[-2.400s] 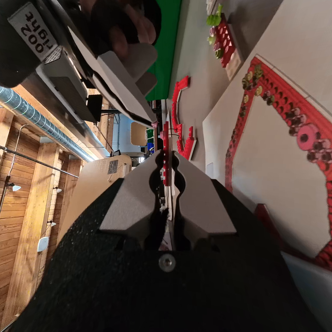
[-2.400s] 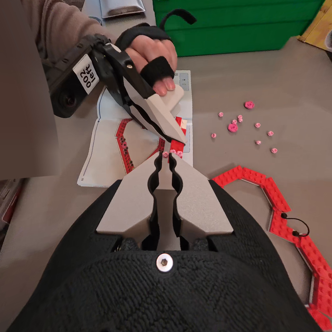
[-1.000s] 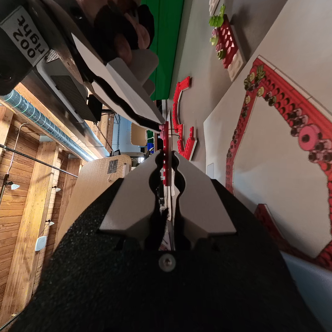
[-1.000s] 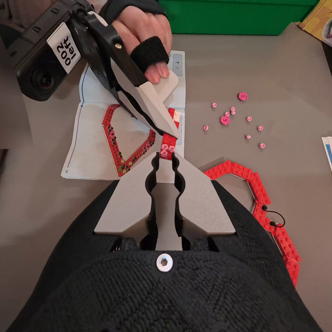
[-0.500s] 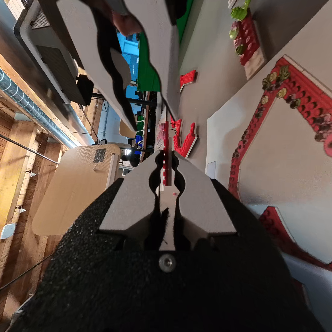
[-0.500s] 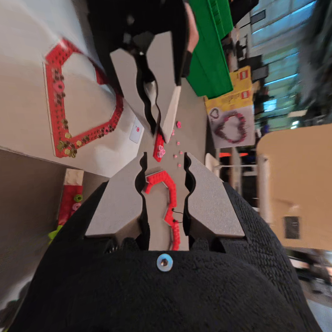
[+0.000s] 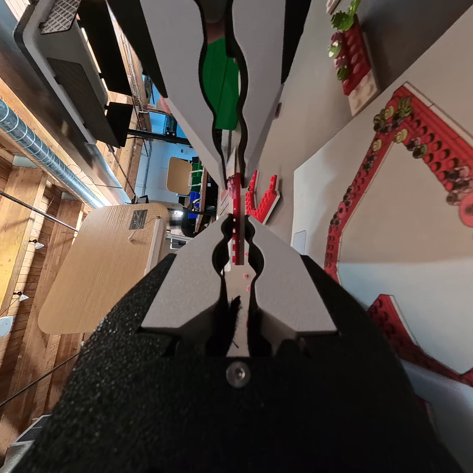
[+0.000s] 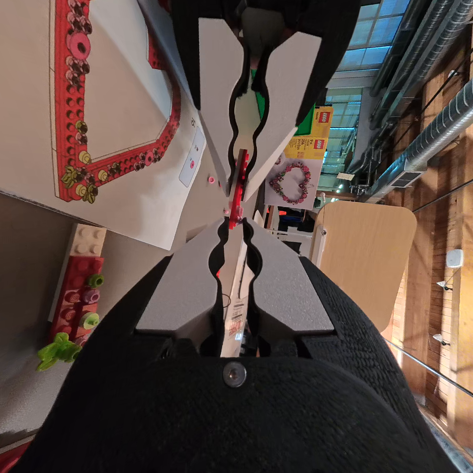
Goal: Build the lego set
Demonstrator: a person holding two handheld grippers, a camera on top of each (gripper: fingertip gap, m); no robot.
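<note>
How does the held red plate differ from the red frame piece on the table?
The red plate is held on edge in the left hand-held gripper; the red frame piece lies flat. The plate is straight and carries pink pieces; the frame piece is bent. Both are studded.

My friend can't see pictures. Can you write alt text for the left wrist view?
The left claw pinches a thin red Lego plate edge-on, while the right claw meets the plate's far end, by pink studs. An open instruction booklet lies to the right.
</note>
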